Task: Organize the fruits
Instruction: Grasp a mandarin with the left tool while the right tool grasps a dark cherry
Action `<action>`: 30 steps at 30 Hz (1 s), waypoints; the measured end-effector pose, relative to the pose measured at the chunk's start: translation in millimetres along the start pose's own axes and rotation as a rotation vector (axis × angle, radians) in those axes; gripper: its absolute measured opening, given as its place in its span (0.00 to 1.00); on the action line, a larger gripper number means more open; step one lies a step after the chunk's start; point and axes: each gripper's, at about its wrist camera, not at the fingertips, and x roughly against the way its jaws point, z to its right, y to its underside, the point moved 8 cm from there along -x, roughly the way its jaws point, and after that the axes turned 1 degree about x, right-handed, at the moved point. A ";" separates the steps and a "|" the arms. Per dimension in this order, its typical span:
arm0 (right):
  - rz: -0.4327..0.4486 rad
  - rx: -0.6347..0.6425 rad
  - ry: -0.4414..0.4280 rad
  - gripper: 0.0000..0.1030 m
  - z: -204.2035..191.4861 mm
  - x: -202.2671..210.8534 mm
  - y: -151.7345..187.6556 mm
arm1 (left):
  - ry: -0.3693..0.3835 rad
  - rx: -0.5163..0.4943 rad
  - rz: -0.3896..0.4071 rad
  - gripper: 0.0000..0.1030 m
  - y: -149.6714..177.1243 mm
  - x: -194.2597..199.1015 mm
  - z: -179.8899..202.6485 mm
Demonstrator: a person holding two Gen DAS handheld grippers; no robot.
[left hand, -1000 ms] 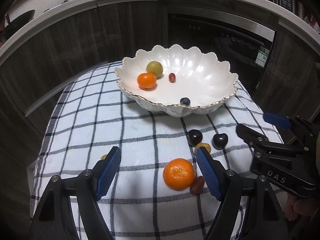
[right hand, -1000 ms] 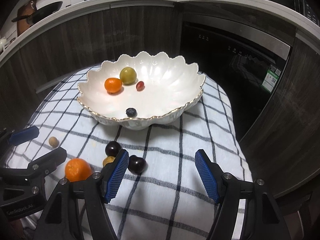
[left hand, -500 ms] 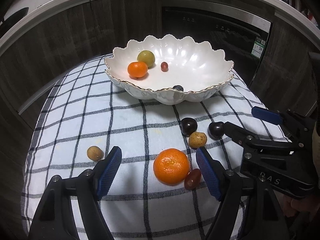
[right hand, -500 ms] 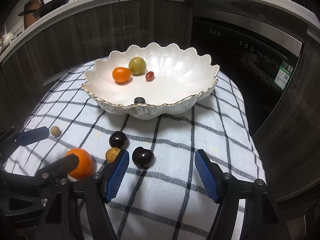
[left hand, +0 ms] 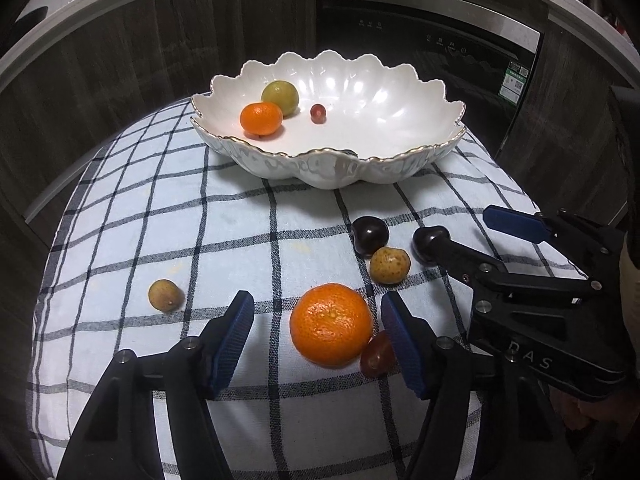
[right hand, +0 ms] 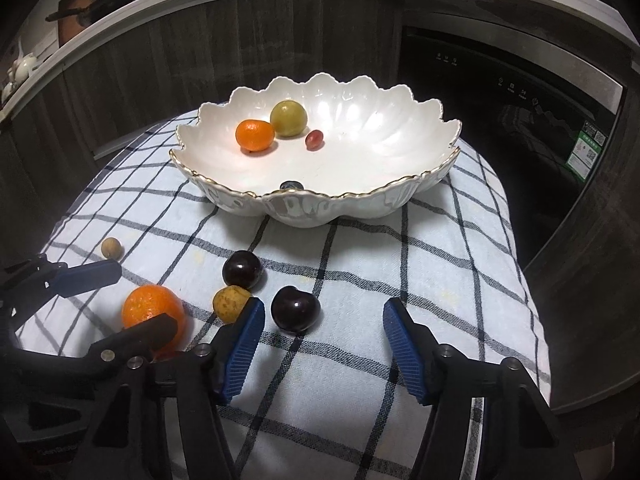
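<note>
On the checked cloth a large orange (left hand: pixel 330 324) lies between the fingers of my left gripper (left hand: pixel 318 340). Its jaws are closing, with a gap left at the left pad, so it is open. A red grape (left hand: pixel 376 356) touches the orange by the right pad. My right gripper (right hand: pixel 324 344) has a dark cherry (right hand: pixel 296 310) between its fingers, near the left one. Its jaws are closing too and its pads stay off the cherry. The white scalloped bowl (left hand: pixel 328 156) behind holds a small orange (left hand: pixel 261 119), a green-yellow fruit (left hand: pixel 280 97) and a red grape (left hand: pixel 318 113).
A second dark cherry (left hand: pixel 370 234) and a speckled yellow fruit (left hand: pixel 390 264) lie between the two grippers. A small brown fruit (left hand: pixel 164 295) sits to the left. The checked cloth (left hand: pixel 224 224) drops off at its edges. Dark cabinets and an oven front stand behind the bowl.
Both grippers have sunk toward the cloth, and their jaws have narrowed around the large orange and the dark cherry. No fruit has moved.
</note>
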 end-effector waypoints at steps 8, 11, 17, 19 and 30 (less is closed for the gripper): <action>-0.024 0.006 -0.025 0.51 -5.3 -9.6 3.5 | 0.013 -0.009 -0.025 0.51 5.5 -8.8 3.7; -0.028 0.006 -0.032 0.49 -6.6 -12.3 3.6 | 0.022 -0.003 -0.029 0.49 6.1 -10.6 3.9; -0.038 0.005 -0.046 0.45 -9.5 -19.0 3.2 | 0.042 -0.007 -0.045 0.44 7.7 -14.5 6.1; -0.044 0.006 -0.050 0.42 -10.5 -22.0 3.6 | 0.044 -0.006 -0.044 0.43 7.5 -15.1 6.0; -0.051 0.018 -0.067 0.29 -16.3 -24.9 5.4 | 0.052 0.004 -0.039 0.41 6.2 -14.1 4.8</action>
